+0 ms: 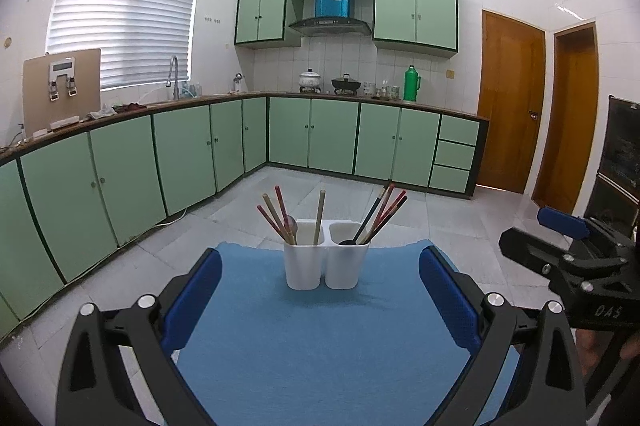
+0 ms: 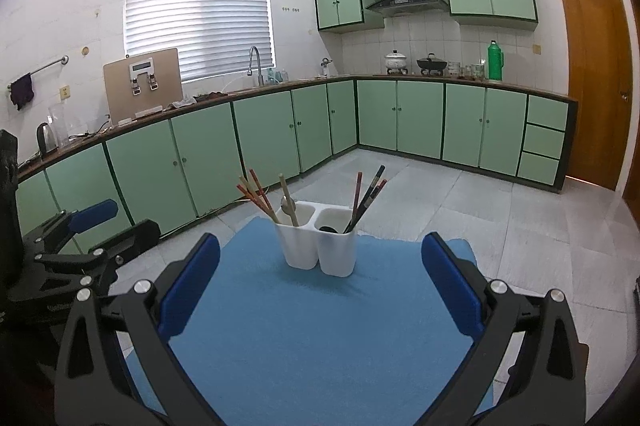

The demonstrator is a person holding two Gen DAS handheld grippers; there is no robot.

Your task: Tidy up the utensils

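A white two-compartment utensil holder (image 1: 326, 266) (image 2: 318, 246) stands upright at the far end of a blue mat (image 1: 320, 338) (image 2: 320, 326). Its left compartment holds red and beige chopsticks (image 1: 276, 216) (image 2: 256, 196) and a metal spoon (image 2: 287, 204). Its right compartment holds dark and red chopsticks (image 1: 382, 214) (image 2: 366, 198) and a black spoon (image 1: 348, 242). My left gripper (image 1: 320, 290) stands open and empty, well short of the holder. My right gripper (image 2: 320, 282) is open and empty too, beside the left one and also short of the holder.
Green kitchen cabinets (image 1: 180, 146) run along the left and back walls under a counter with a sink tap (image 1: 173, 76), pots (image 1: 310, 80) and a green flask (image 1: 411, 83). Wooden doors (image 1: 512, 102) stand at the right. Tiled floor (image 1: 460, 218) lies beyond the mat.
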